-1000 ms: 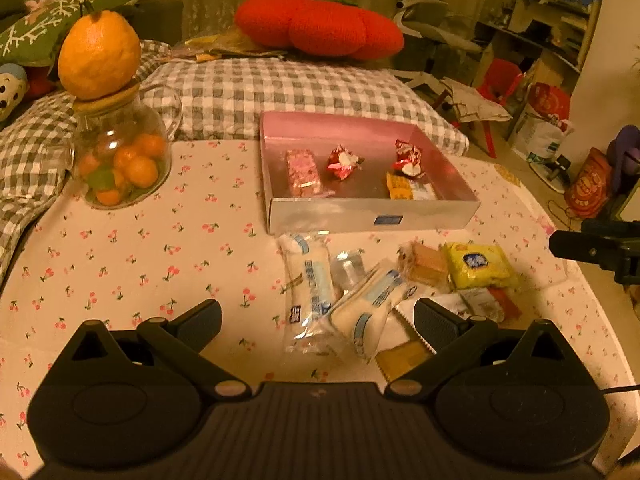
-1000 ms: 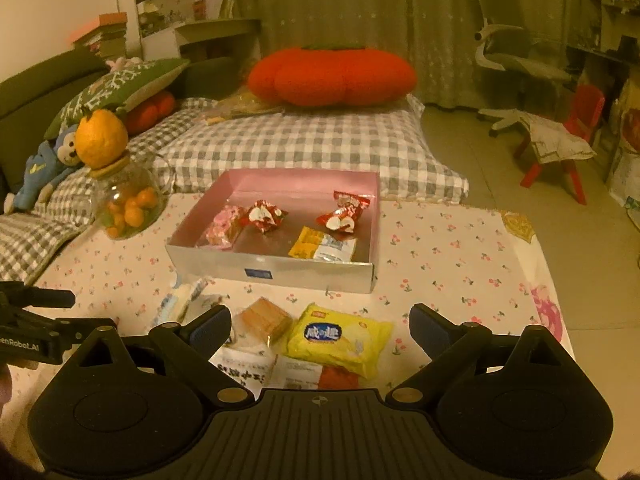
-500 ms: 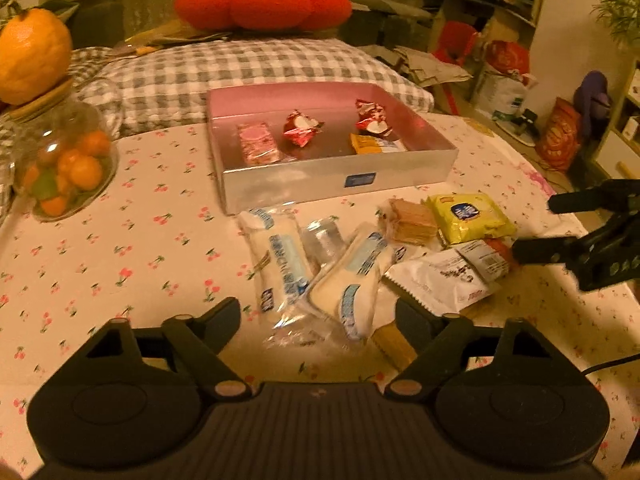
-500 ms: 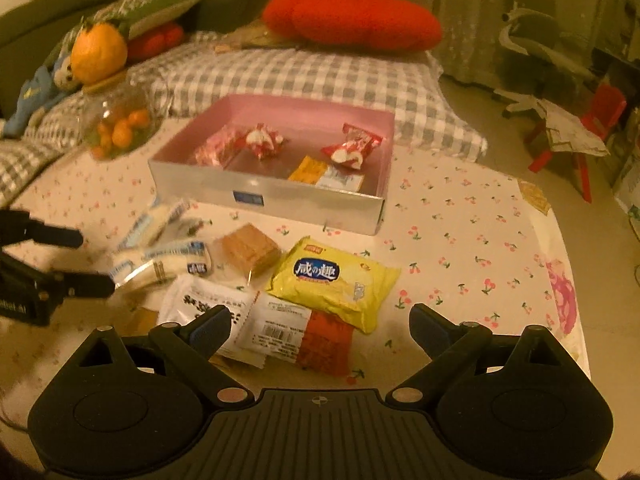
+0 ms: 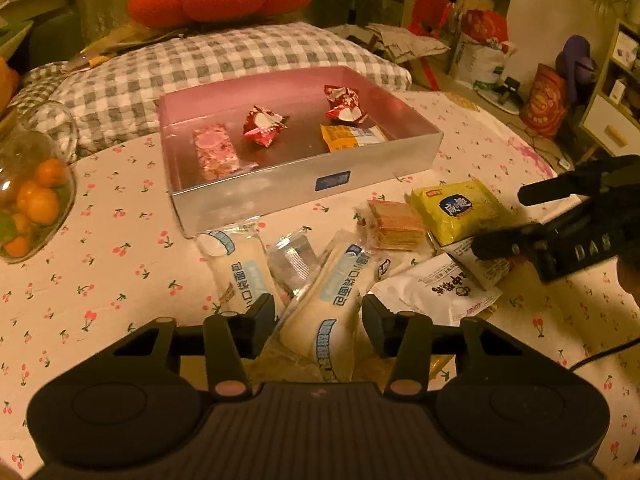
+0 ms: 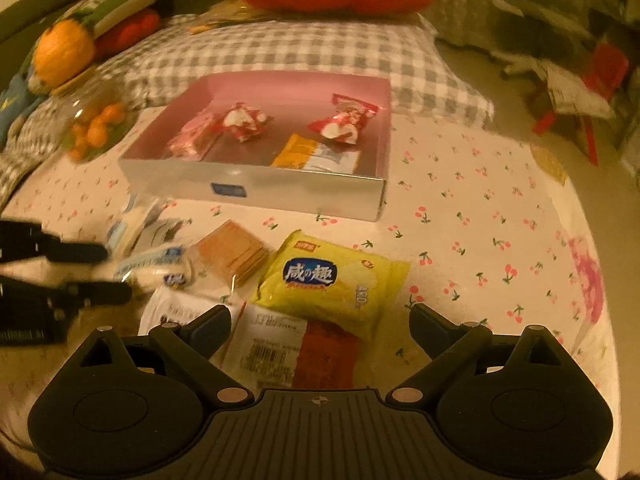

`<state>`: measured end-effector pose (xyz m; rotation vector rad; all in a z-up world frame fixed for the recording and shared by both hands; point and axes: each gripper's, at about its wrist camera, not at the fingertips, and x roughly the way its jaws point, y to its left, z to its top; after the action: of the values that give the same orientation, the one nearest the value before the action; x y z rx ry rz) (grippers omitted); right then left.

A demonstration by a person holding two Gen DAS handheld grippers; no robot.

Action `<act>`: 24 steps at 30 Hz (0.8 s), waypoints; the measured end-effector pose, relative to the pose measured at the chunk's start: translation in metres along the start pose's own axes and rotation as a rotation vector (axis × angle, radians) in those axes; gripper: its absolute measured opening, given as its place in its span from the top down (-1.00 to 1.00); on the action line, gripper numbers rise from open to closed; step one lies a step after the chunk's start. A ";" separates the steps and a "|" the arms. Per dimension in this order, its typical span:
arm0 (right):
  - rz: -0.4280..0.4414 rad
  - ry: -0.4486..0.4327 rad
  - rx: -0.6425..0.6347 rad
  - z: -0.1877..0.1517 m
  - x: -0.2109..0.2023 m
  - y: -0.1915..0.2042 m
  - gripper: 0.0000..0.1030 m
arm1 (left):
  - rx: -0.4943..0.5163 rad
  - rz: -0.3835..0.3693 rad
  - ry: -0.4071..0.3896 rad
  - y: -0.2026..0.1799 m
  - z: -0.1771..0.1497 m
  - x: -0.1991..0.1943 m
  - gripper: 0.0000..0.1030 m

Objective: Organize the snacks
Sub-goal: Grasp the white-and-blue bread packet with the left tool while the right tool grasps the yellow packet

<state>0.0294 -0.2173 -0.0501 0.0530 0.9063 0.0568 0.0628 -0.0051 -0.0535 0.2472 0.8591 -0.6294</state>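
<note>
Left wrist view: silver box (image 5: pixel 256 196) with pink inside holds a pink bar (image 5: pixel 216 151), two red candies (image 5: pixel 262 124) and an orange packet (image 5: pixel 352 136); the left gripper (image 5: pixel 318 322) is closing around a white bread pack (image 5: pixel 336 304), pads not yet pressing, on the cherry-print cloth (image 5: pixel 120 280). Right wrist view: same box (image 6: pixel 304 188), a jar (image 6: pixel 94 128) of oranges left of it, checked cushion (image 6: pixel 288 52) behind. The right gripper (image 6: pixel 320 322) gapes wide and holds nothing, over the yellow pack (image 6: pixel 332 280) printed "咸の趣" and a barcoded packet (image 6: pixel 268 350).

Dim amber room — checked cushion (image 5: pixel 224 60)
</note>
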 end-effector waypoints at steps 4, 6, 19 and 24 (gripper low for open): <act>0.006 0.027 0.079 0.006 0.013 -0.008 -0.89 | 0.006 0.002 0.011 -0.003 0.003 0.002 0.12; 0.003 0.040 0.118 0.008 0.021 -0.011 -0.89 | 0.010 0.012 0.018 -0.005 0.004 0.003 0.16; -0.055 0.049 0.158 0.008 0.040 -0.007 -0.89 | -0.057 0.049 0.077 -0.013 0.000 0.003 0.39; -0.107 0.062 0.152 0.006 0.039 -0.016 -0.89 | -0.129 0.040 0.112 -0.009 -0.004 0.000 0.40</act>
<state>0.0584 -0.2309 -0.0788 0.1443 0.9732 -0.1105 0.0548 -0.0106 -0.0555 0.1838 0.9961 -0.5241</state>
